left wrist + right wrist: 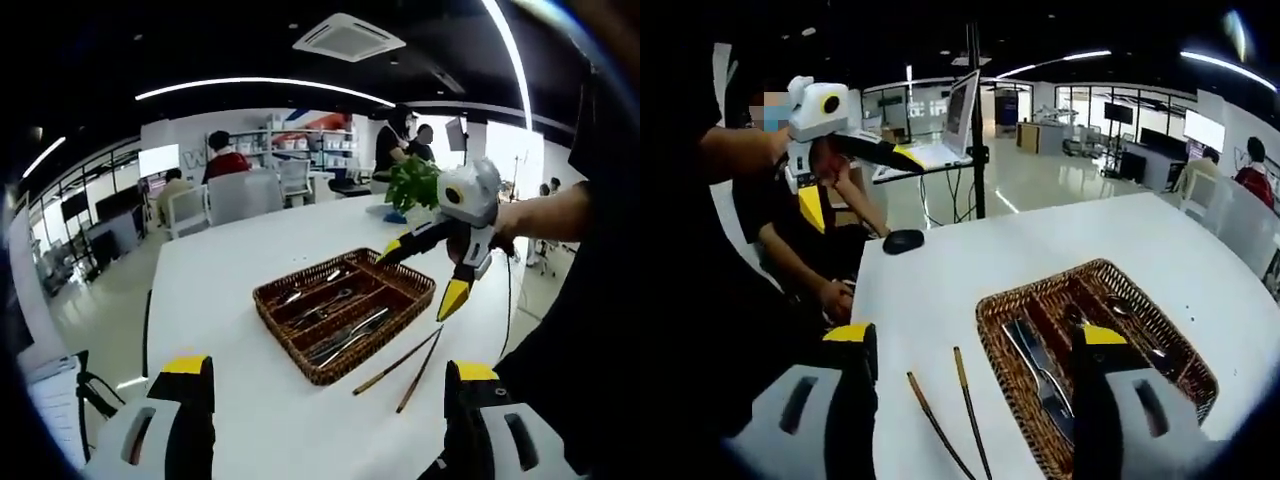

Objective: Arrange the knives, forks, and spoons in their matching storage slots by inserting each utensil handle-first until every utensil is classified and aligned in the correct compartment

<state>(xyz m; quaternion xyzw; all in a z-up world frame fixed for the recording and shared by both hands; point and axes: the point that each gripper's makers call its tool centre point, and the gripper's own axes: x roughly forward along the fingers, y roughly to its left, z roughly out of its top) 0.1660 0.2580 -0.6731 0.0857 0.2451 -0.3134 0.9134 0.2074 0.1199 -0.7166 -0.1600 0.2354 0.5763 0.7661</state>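
Both grippers hang above the white worktop (230,290) with their jaws spread wide and nothing between them. In the left gripper view, the left gripper (325,420) is raised over the near edge, well apart from the wicker cutlery tray (345,310), while the right gripper (428,270) hovers just above the tray's far corner, touching nothing. The knives (1040,375), forks (322,307) and spoons (305,288) already lie in the tray's long compartments. Two chopsticks (400,365) rest on the worktop just beside the tray. In the right gripper view, the right gripper (975,385) looks down over the tray's end and the chopsticks.
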